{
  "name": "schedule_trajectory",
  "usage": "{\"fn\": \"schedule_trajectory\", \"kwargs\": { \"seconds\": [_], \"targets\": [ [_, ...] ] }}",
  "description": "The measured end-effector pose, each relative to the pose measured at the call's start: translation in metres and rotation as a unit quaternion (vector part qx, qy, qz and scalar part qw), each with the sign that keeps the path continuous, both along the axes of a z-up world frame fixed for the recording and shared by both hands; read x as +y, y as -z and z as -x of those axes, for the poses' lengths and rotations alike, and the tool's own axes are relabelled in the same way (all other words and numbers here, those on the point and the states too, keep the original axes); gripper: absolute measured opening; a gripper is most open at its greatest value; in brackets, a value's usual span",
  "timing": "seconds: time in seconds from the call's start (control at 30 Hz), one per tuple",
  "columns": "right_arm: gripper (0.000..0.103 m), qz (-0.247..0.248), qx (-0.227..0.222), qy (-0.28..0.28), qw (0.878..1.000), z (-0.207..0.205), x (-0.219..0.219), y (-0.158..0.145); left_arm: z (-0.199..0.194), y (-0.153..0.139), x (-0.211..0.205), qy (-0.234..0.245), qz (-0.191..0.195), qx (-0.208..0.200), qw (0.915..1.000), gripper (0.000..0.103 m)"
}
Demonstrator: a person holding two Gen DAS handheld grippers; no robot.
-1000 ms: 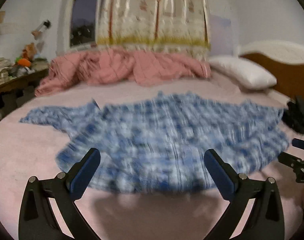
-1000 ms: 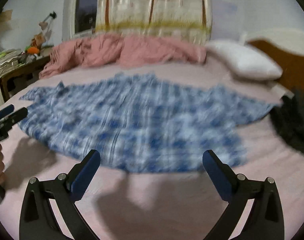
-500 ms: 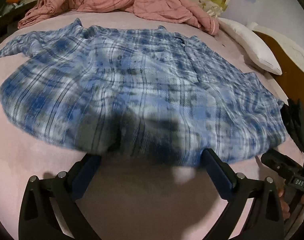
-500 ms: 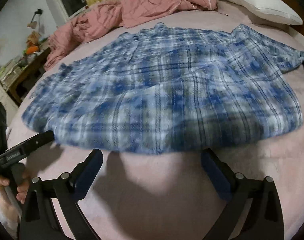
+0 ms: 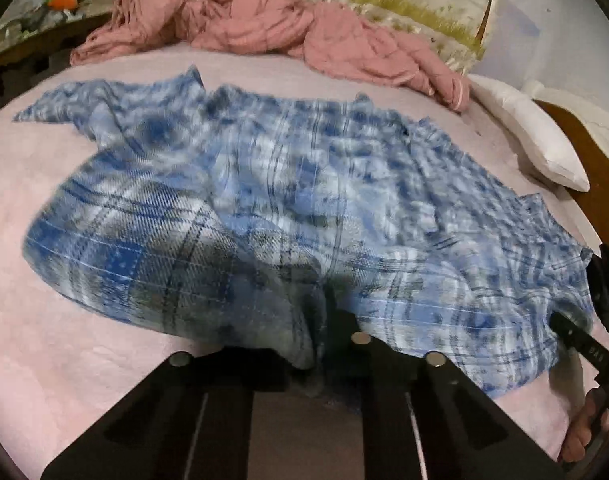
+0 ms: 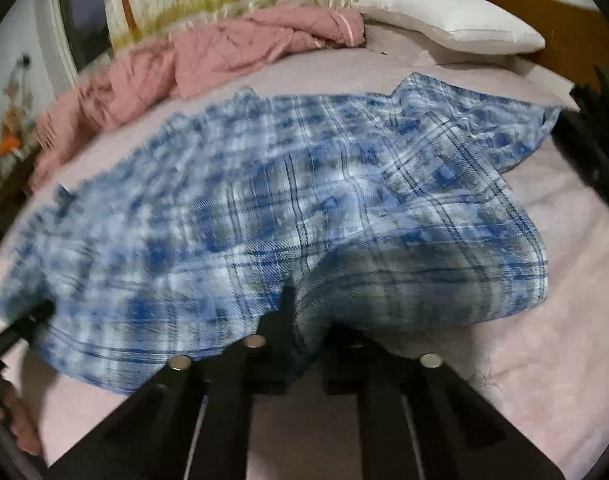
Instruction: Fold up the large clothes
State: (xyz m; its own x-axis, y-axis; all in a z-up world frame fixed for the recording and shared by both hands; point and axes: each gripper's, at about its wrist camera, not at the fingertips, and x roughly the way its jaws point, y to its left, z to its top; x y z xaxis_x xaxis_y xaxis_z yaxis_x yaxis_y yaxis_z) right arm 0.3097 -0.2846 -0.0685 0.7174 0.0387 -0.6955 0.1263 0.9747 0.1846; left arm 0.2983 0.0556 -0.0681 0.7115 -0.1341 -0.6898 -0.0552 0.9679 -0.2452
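A blue plaid shirt (image 5: 304, 184) (image 6: 284, 200) lies spread across the pink bed sheet (image 5: 64, 360). My left gripper (image 5: 324, 320) is at the shirt's near hem, its jaws closing with the fabric bunched and pinched between them. My right gripper (image 6: 292, 312) is further along the same hem, jaws closing the same way on a fold of cloth that rises around the fingers. In the left wrist view the right gripper (image 5: 580, 344) shows at the far right with a hand (image 5: 584, 432) below it. The left gripper (image 6: 20, 328) shows at the left edge of the right wrist view.
A rumpled pink quilt (image 5: 264, 28) (image 6: 208, 60) is heaped along the far side of the bed. A white pillow (image 5: 532, 140) (image 6: 452, 28) rests against the wooden headboard (image 5: 596, 152). A dark garment (image 6: 596, 132) lies at the bed's right edge. A cluttered side table (image 5: 32, 40) stands far left.
Both grippers dropped toward the shirt's near hem with fingers wide apart, then shut on it. The hem now bunches up between each pair of fingers.
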Motion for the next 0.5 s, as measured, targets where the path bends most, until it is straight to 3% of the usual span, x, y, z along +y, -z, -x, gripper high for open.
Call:
{"fn": "schedule_trajectory", "kwargs": {
  "seconds": [0.07,0.13,0.3,0.5],
  "targets": [
    [0.006,-0.001,-0.028,0.001,1.0,0.011,-0.003,-0.009,0.008,-0.009,0.0,0.005,-0.005,-0.012,0.9999,0.009],
    [0.006,0.029,-0.049,-0.001,0.998,0.022,0.004,-0.021,0.016,-0.016,0.0,0.014,-0.013,-0.021,0.9996,0.009],
    [0.005,0.085,-0.064,-0.023,0.994,0.06,0.027,-0.039,0.054,-0.034,0.01,0.023,-0.026,-0.025,0.9991,0.009],
    [0.005,0.072,-0.067,-0.035,0.995,0.126,0.044,-0.053,0.122,-0.052,0.025,0.016,-0.024,-0.033,0.999,0.009]
  ]
}}
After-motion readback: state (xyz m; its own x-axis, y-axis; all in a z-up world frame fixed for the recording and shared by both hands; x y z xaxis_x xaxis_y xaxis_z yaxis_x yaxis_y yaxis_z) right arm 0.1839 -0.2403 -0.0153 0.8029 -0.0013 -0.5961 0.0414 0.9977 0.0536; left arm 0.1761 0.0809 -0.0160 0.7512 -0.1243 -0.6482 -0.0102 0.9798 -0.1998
